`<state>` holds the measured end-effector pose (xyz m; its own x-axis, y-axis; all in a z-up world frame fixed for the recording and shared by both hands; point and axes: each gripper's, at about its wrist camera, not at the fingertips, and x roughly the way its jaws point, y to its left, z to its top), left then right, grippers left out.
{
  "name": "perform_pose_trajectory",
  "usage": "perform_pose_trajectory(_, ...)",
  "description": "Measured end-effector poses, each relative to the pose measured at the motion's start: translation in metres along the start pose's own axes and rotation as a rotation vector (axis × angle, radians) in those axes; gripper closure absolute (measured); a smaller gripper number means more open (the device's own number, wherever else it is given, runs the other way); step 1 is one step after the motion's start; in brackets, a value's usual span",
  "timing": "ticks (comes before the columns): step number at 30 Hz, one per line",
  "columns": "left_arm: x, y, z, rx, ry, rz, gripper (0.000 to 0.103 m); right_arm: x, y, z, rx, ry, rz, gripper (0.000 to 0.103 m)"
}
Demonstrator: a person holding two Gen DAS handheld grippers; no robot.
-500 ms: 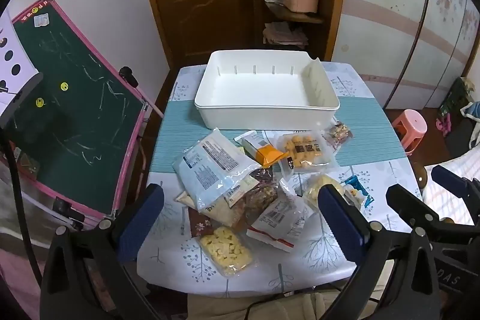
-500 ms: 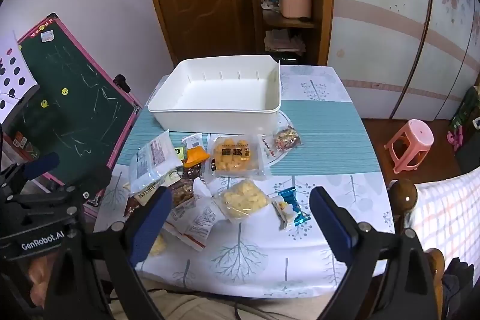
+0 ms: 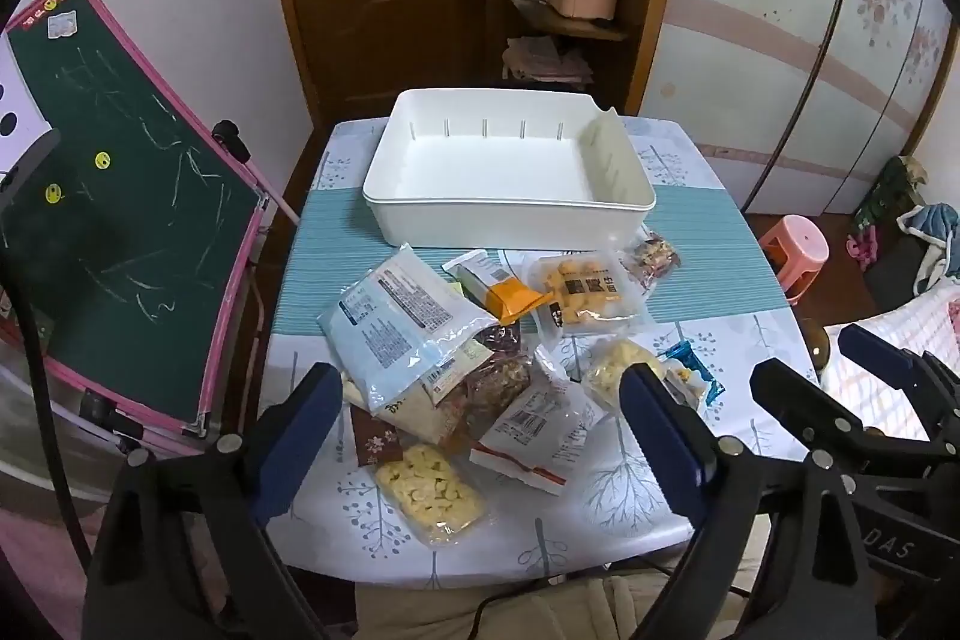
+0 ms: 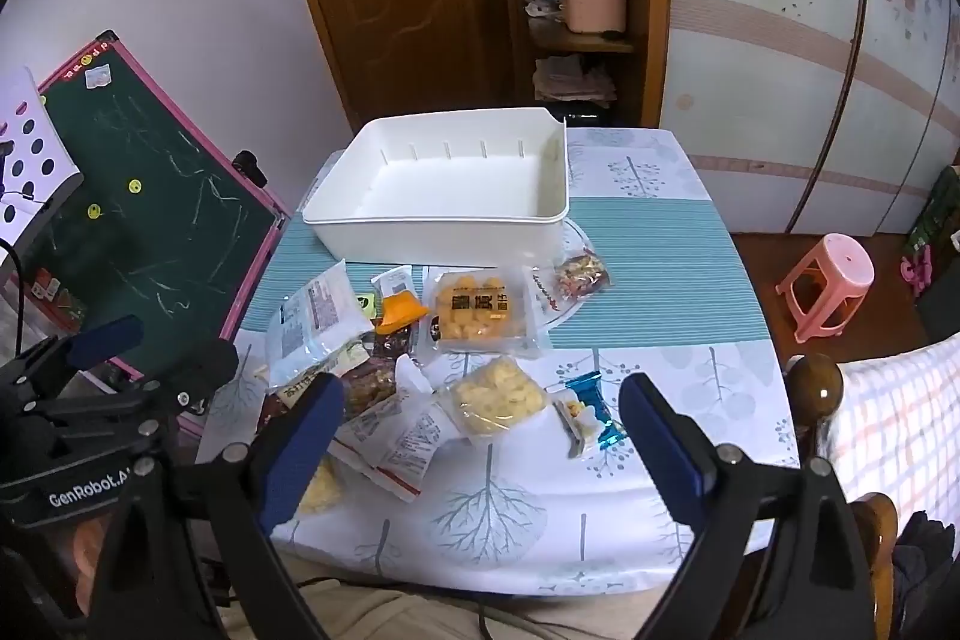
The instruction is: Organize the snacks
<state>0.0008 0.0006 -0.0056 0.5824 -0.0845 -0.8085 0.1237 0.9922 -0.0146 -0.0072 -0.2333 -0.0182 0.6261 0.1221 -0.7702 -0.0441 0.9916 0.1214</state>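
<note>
Bench (image 3: 708, 232) with teal runner and tree-print cloth, same as half a second earlier. White bin (image 3: 510, 172) at far side on the runner, upright, interior bare, unmoved. Snack pile in front of bin, near edge side, layout unchanged from earlier frame: no packet shifted.

Largest first: pale blue packet (image 3: 402, 322) on left of pile, lying over darker packs. Yellow cracker bag (image 3: 585, 295) just in front of bin, right of centre. White red-striped packet (image 3: 540, 430) near the middle front. Clear bag of yellow puffs (image 3: 432, 490) closest to bench edge. Puff bag (image 4: 498, 397) between the right tongs' fingers in right view, not touched. Orange wedge packet (image 3: 510, 295) between blue packet and cracker bag. Small mixed-nut pack (image 3: 651, 253) touching bin's front right corner area. Small blue wrapper (image 4: 591, 409) at right fringe of pile.

Left tongs (image 3: 480, 412) spread wide, gripping nothing, hovering above pile's near side, pose about the same as before. Right tongs (image 4: 480, 418) likewise spread wide, nothing held, framing barely changed. Each tongs visible at the edge of the other's view.
</note>
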Motion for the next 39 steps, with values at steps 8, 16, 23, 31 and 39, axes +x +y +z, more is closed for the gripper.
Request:
perform_pose_trajectory(8, -0.006, 0.003, 0.006, -0.005, -0.039, -0.007, 0.010, -0.002, -0.002, -0.003, 0.005, -0.008, 0.004, 0.009)
perform_pose_trajectory(16, -0.023, 0.001, 0.009, 0.013, -0.127, -0.029, 0.008, -0.003, 0.005, -0.001, -0.010, -0.011, 0.018, 0.009)
perform_pose_trajectory(23, -0.029, -0.006, 0.007, 0.057, -0.155, -0.014, 0.008, -0.002, 0.006, -0.002, -0.014, -0.014, 0.019, 0.009)
perform_pose_trajectory(31, -0.027, 0.002, 0.007, 0.035, -0.131, 0.000, 0.008, -0.002, 0.005, -0.002, -0.015, -0.014, 0.019, 0.009)
perform_pose_trajectory(39, -0.020, 0.010, 0.009, 0.023, -0.101, 0.052, 0.008, -0.004, 0.001, -0.001, -0.004, -0.025, 0.016, 0.009)
